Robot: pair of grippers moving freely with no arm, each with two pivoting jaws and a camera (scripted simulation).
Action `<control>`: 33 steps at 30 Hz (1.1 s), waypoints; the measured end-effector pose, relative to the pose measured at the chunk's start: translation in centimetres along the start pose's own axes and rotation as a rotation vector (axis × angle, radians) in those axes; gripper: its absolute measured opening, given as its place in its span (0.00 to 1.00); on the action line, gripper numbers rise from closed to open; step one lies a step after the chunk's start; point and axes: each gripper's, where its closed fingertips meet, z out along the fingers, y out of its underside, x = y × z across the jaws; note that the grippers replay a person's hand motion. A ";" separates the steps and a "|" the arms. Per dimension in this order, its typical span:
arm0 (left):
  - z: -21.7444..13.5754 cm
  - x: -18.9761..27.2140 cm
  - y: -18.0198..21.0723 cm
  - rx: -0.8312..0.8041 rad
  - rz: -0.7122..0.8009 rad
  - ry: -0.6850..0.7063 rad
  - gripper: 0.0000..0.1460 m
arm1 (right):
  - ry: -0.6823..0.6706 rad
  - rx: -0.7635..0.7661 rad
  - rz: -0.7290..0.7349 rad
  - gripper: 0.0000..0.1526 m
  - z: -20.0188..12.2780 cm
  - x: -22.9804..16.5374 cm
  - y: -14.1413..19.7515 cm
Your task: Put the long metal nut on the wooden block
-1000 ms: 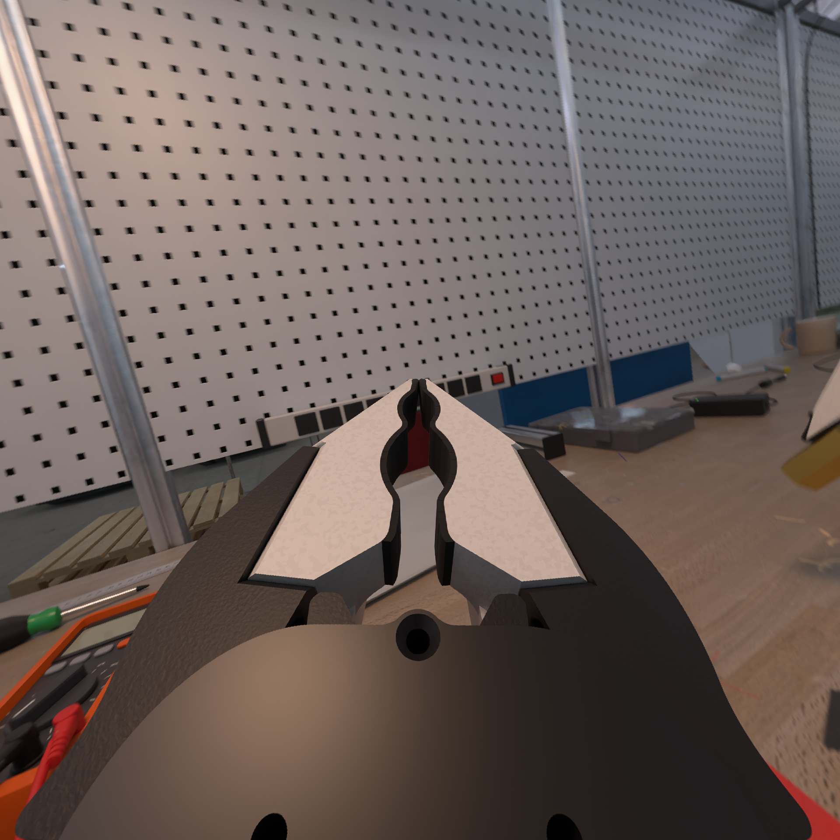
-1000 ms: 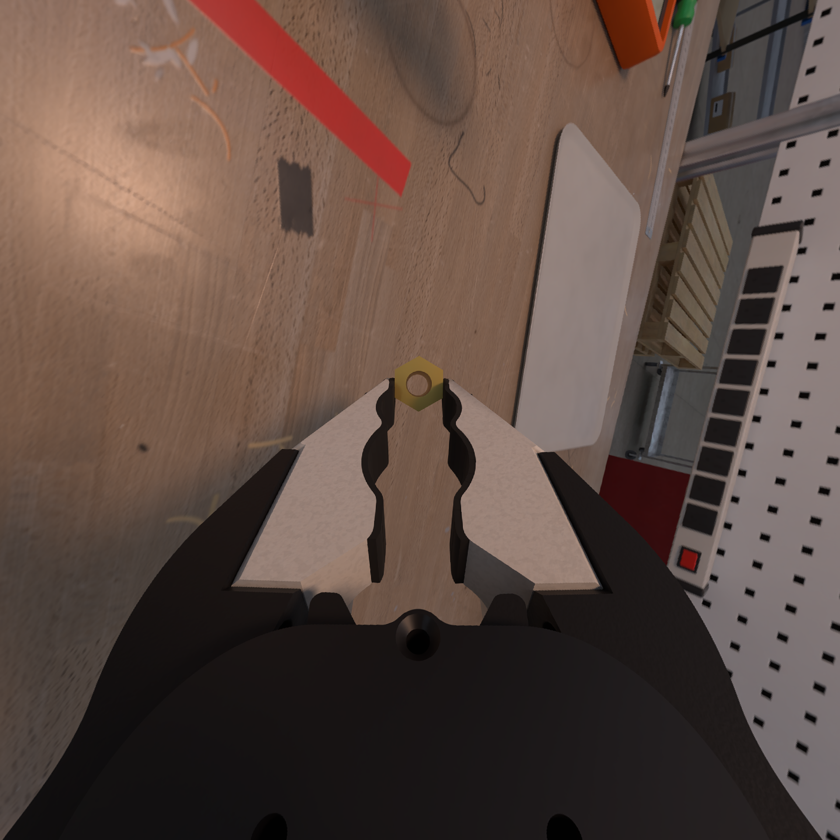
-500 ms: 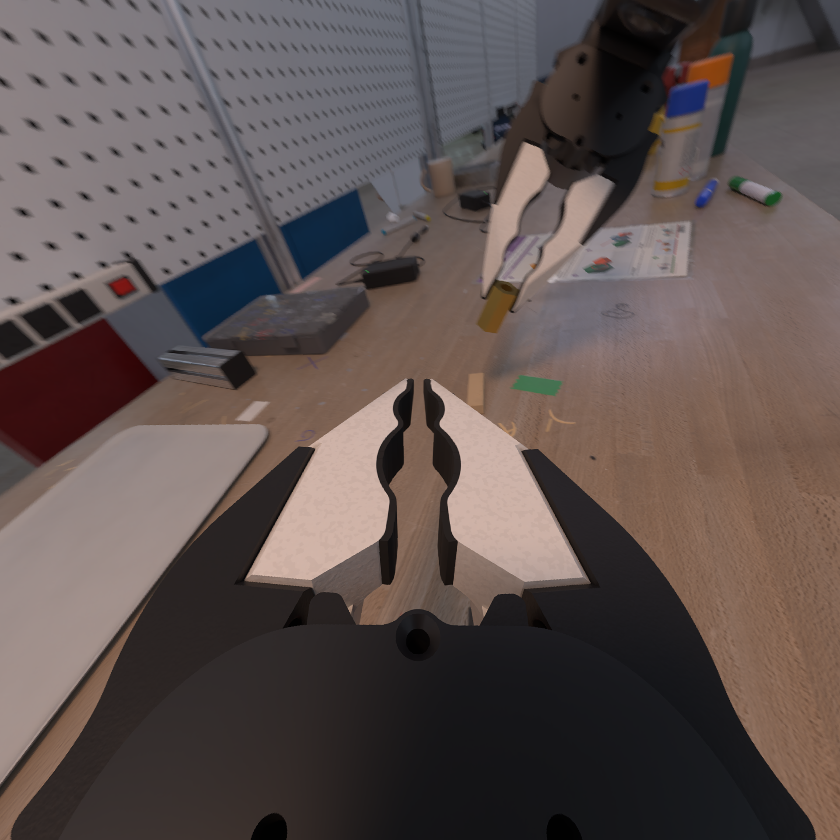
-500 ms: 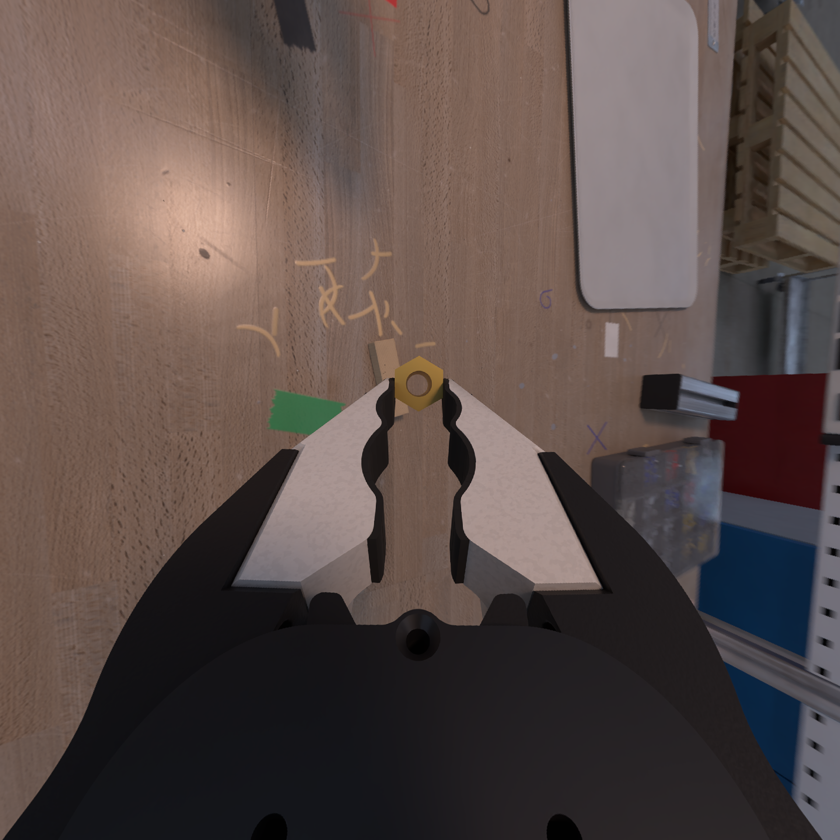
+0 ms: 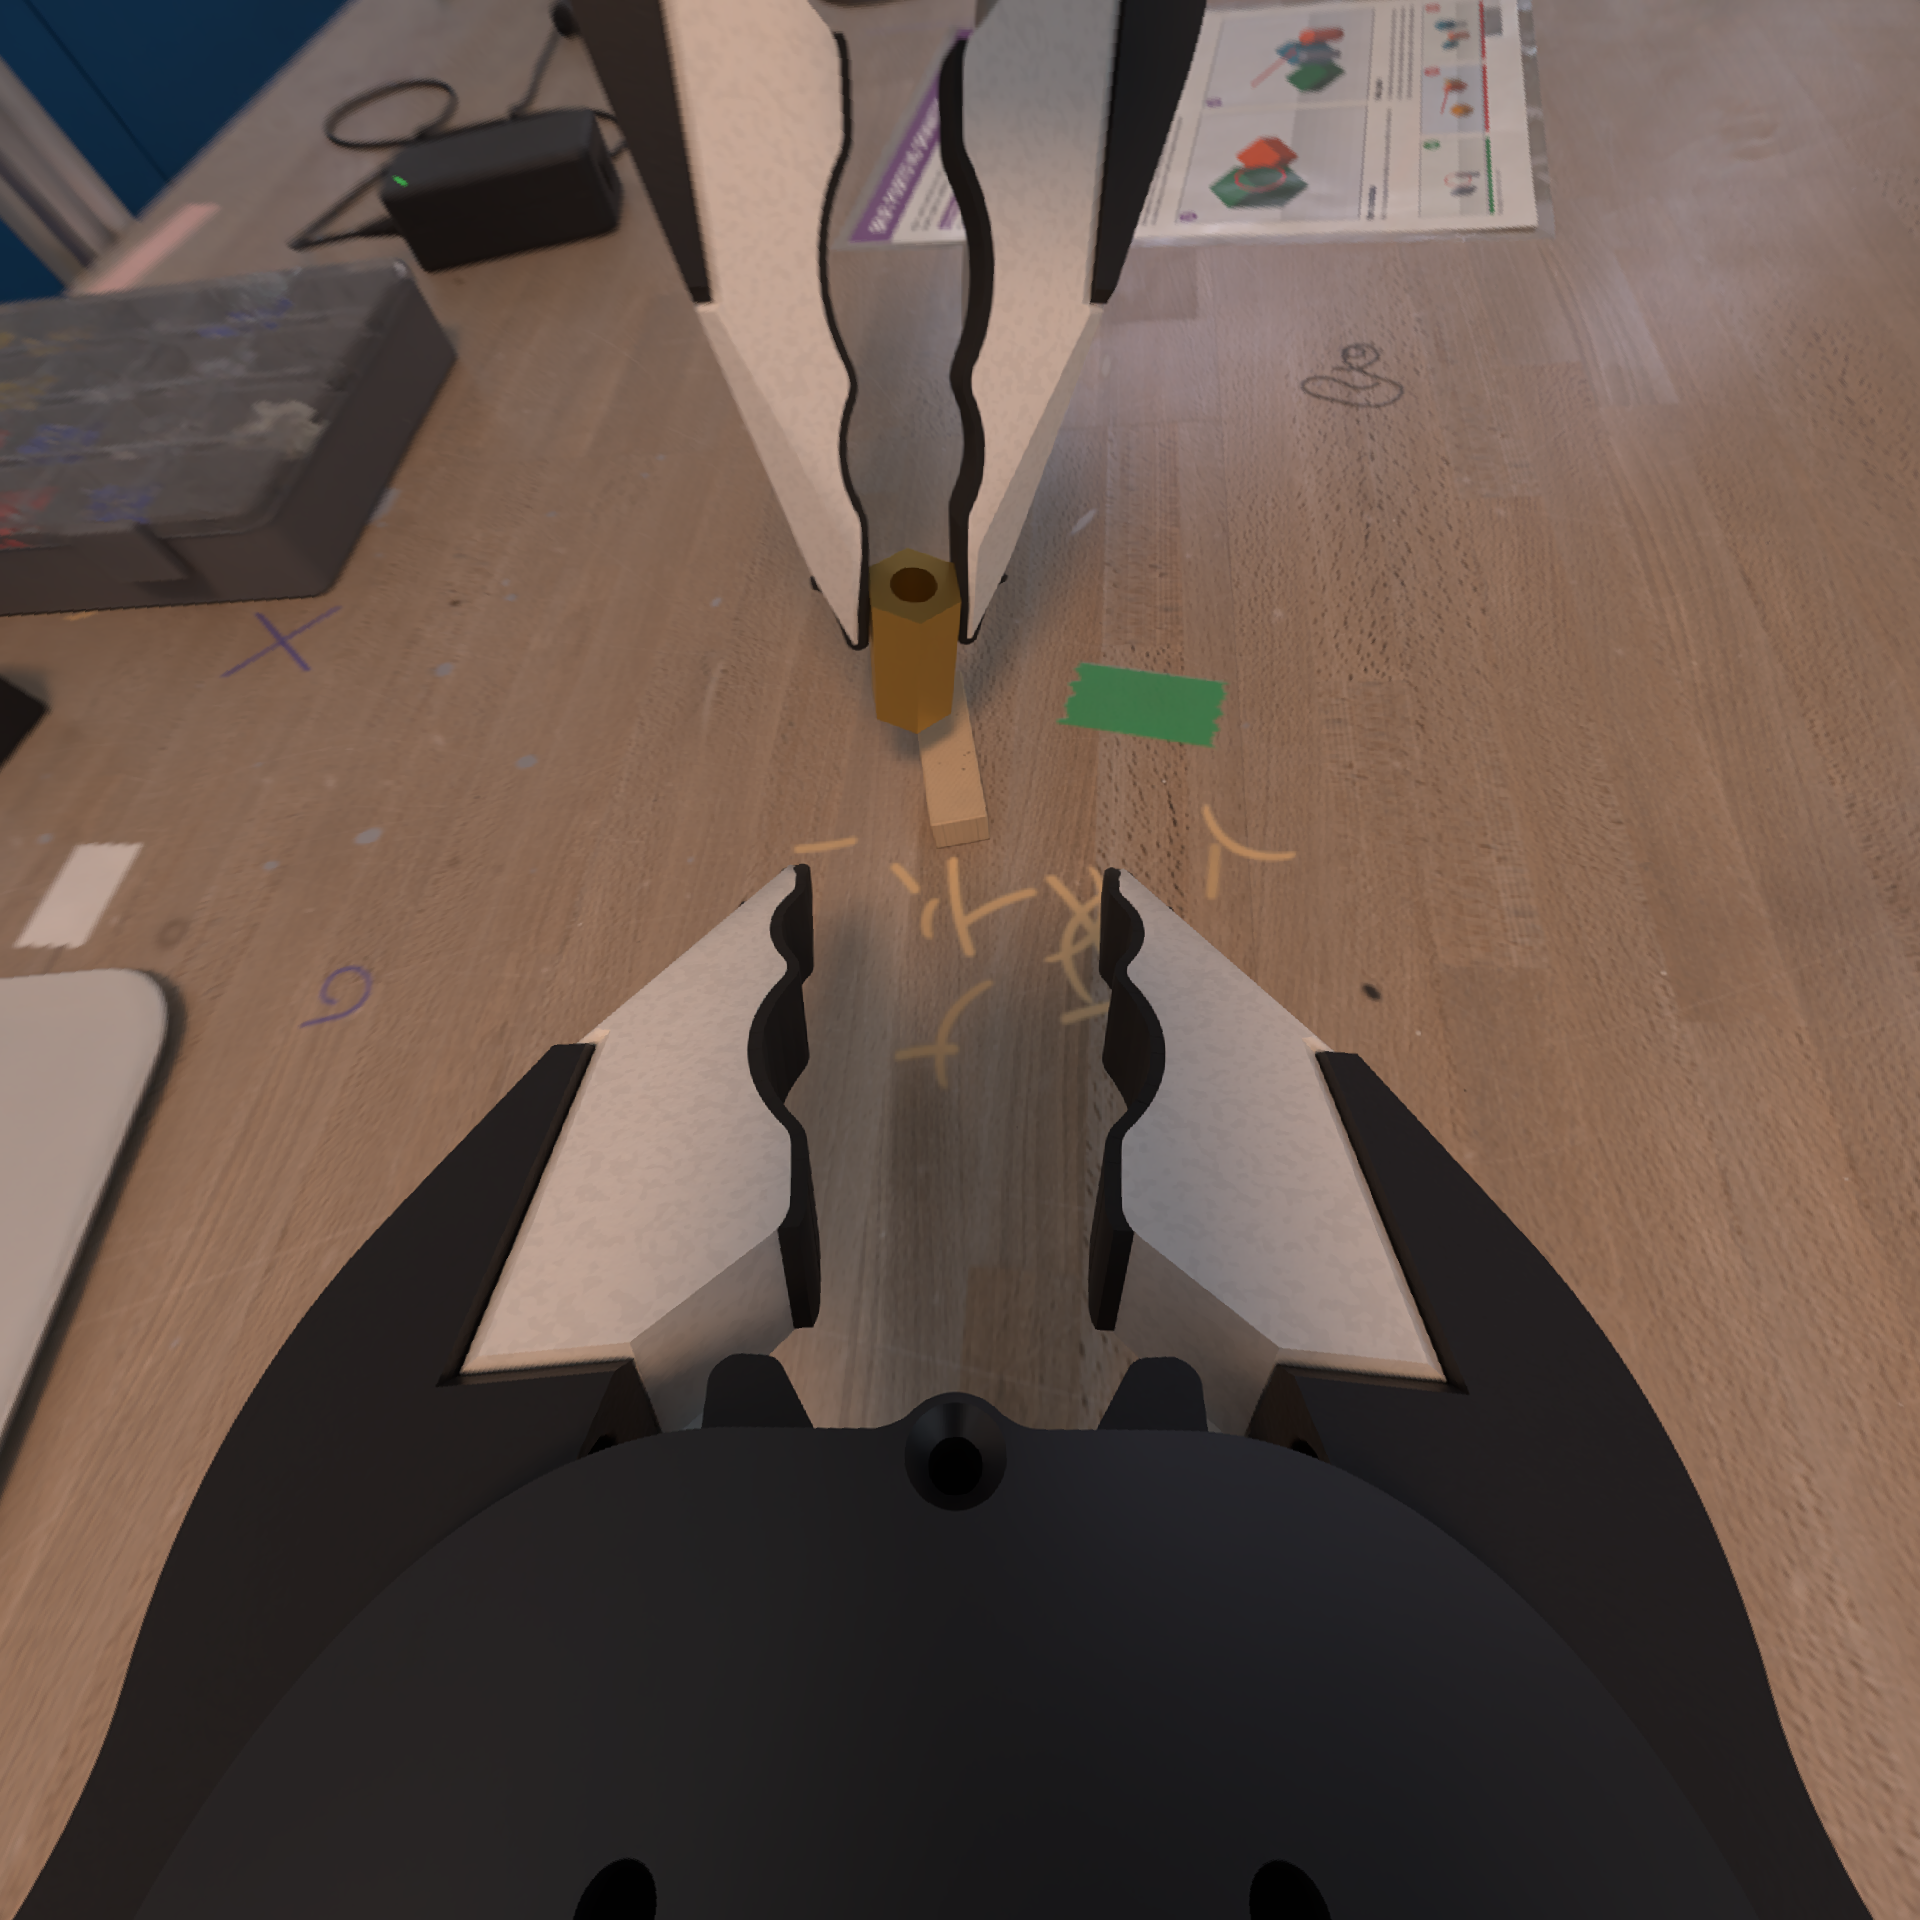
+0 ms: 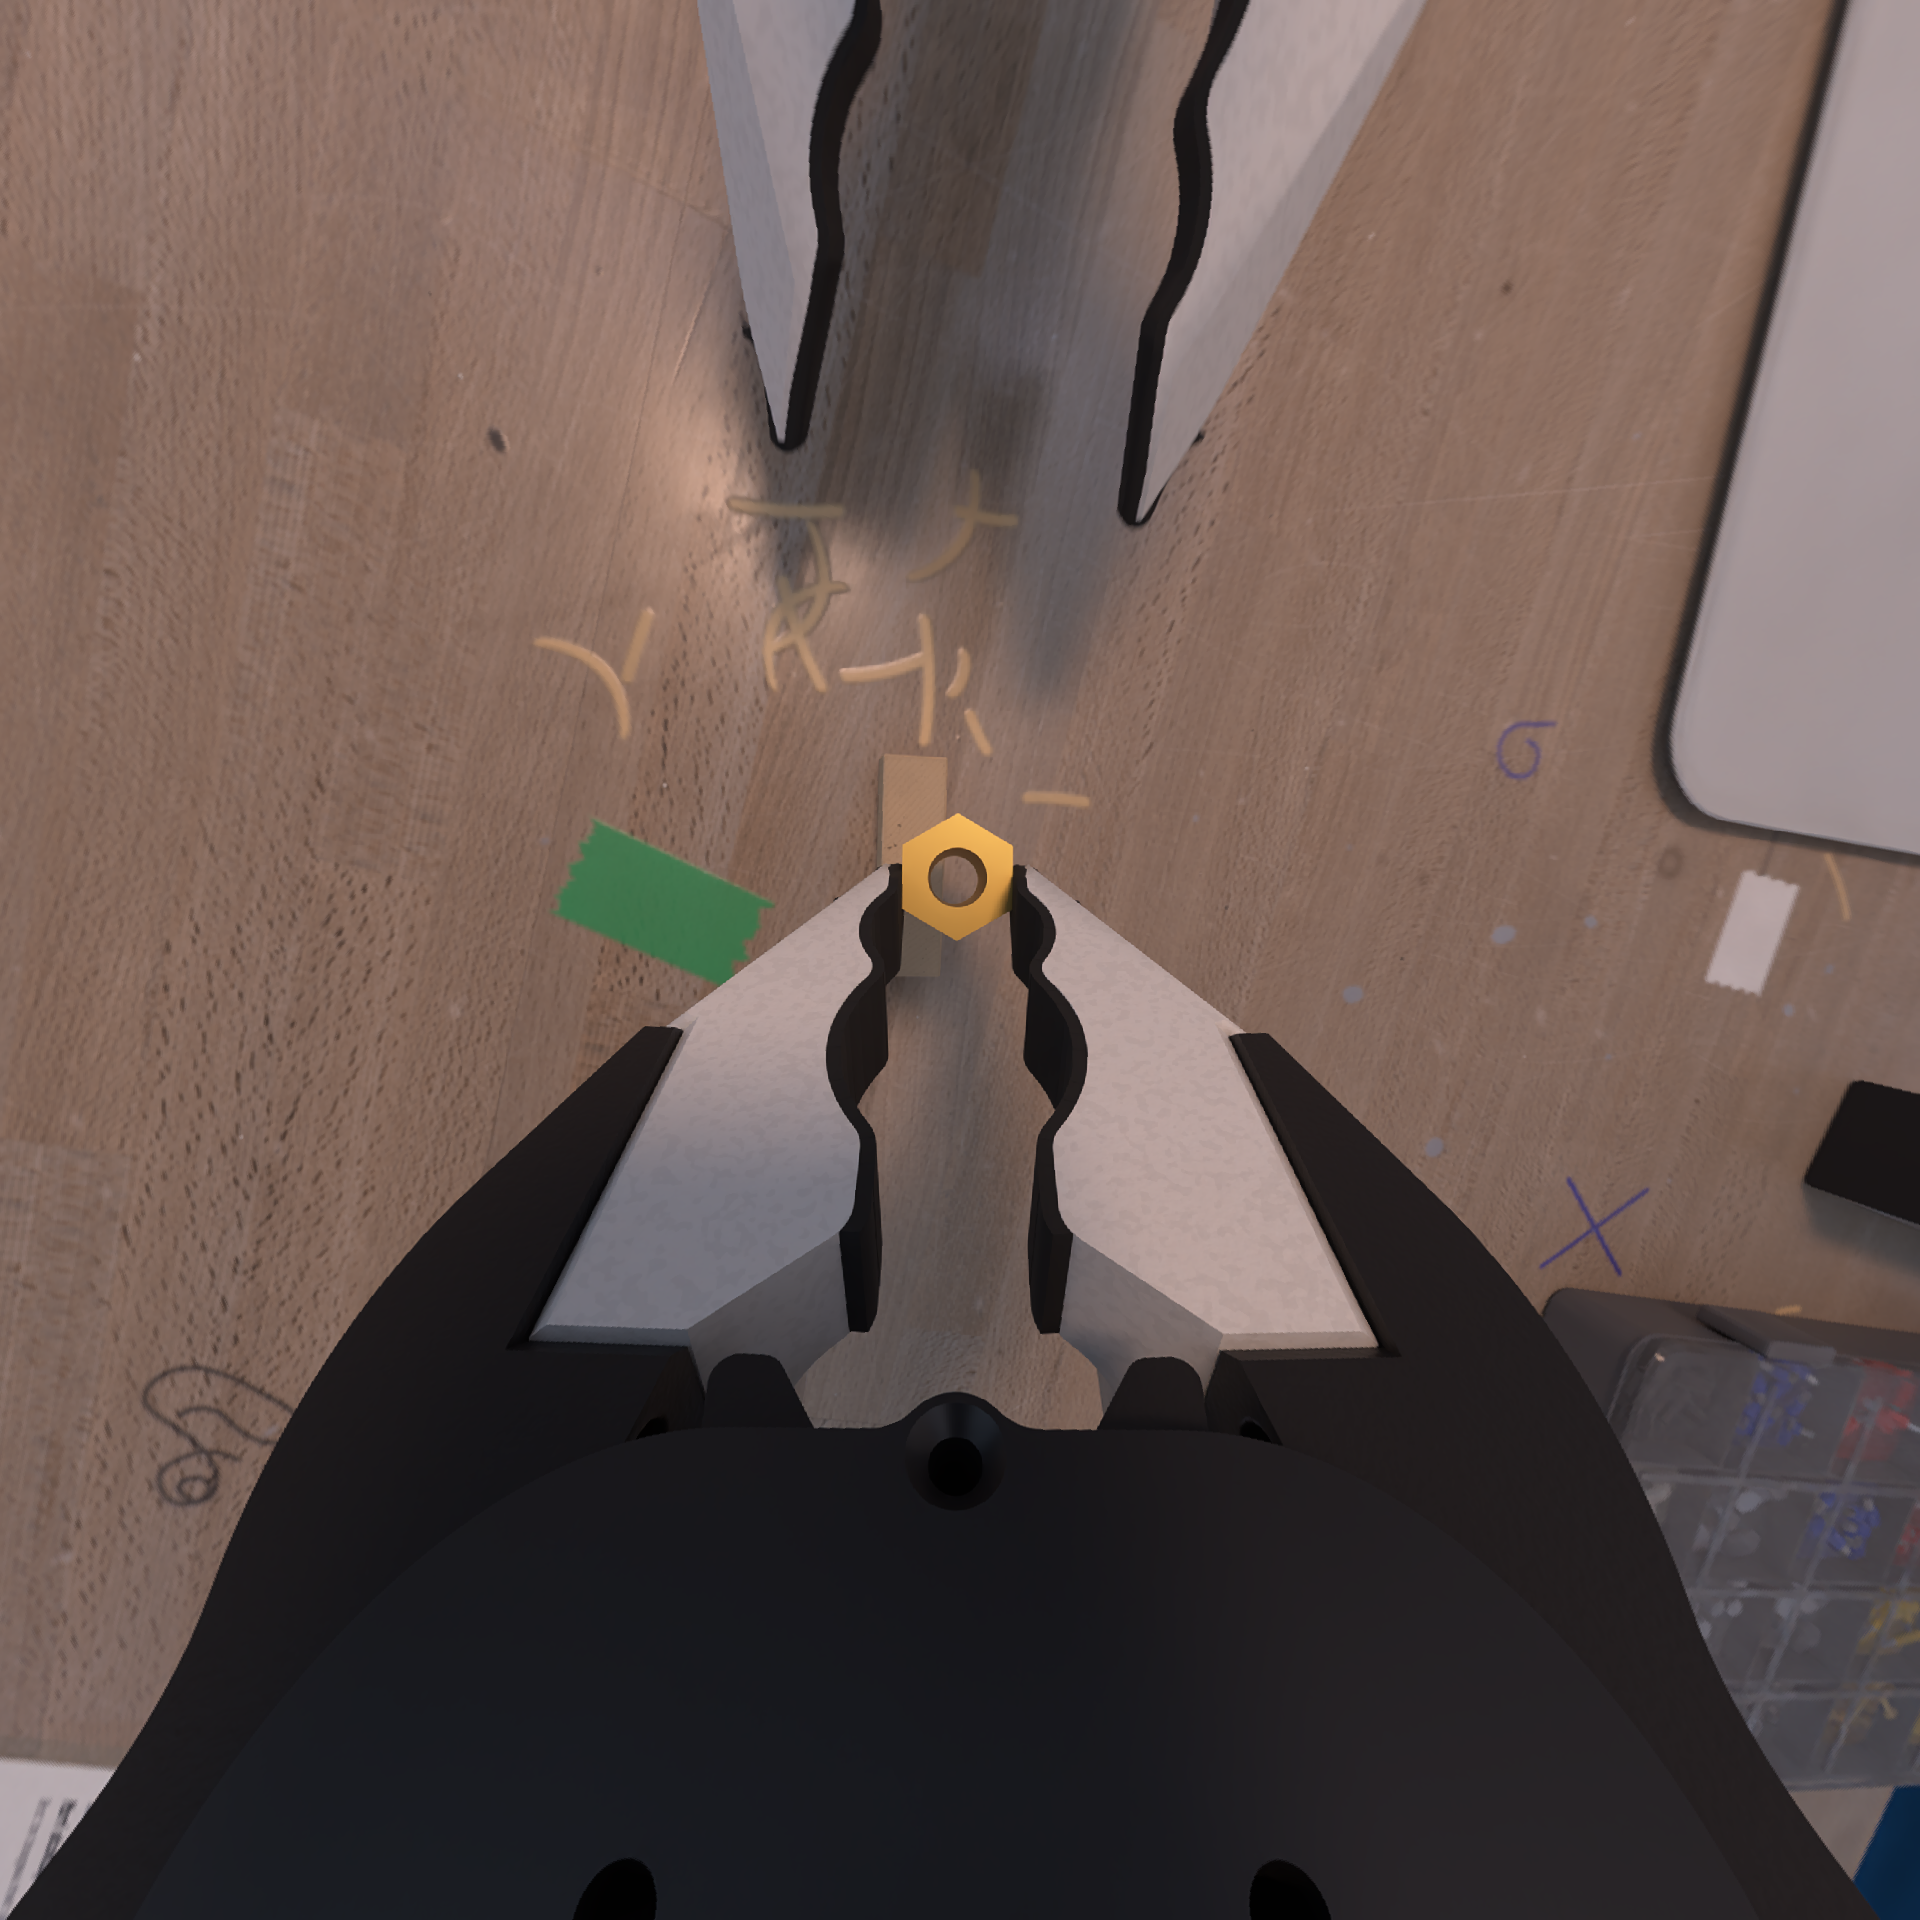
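My right gripper (image 6: 956,883) is shut on the long brass-coloured hex nut (image 6: 956,878), held upright by its top end. In the left wrist view the right gripper (image 5: 912,623) points down with the nut (image 5: 912,665) hanging over the far end of the small flat wooden block (image 5: 956,795) on the table; I cannot tell if it touches. The block (image 6: 912,795) shows partly behind the nut in the right wrist view. My left gripper (image 5: 954,883) is open and empty, just short of the block; it shows from above in the right wrist view (image 6: 961,478).
A green tape patch (image 5: 1143,704) lies right of the block, wood shavings (image 5: 966,925) in front of it. A parts box (image 5: 187,447), a black power adapter (image 5: 509,187), a printed sheet (image 5: 1351,114) and a white pad (image 5: 62,1101) lie around.
My left gripper has opened, swung down and moved close to the block. My right gripper has carried the nut down over the block, still shut on it.
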 end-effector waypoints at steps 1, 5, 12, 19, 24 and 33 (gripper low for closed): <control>0.5 0.0 0.1 -0.013 0.001 0.015 0.37 | -0.016 -0.012 -0.003 0.13 0.2 0.0 0.1; 2.0 -0.1 0.7 -0.091 0.038 0.035 0.36 | -0.066 -0.037 -0.003 0.13 0.8 -0.2 0.5; 2.9 -0.2 2.0 -0.215 0.072 0.069 0.32 | -0.083 -0.003 0.011 0.13 1.1 -0.2 0.2; 3.2 -0.6 2.8 -0.271 0.116 0.043 0.21 | -0.125 0.054 0.069 0.13 1.2 -0.5 0.2; 3.3 -0.7 3.0 -0.289 0.149 0.026 0.20 | -0.128 0.003 0.087 0.13 1.4 -0.6 0.6; 3.3 -0.7 3.0 -0.283 0.153 0.025 0.18 | -0.103 -0.053 0.194 0.34 0.2 -0.4 0.9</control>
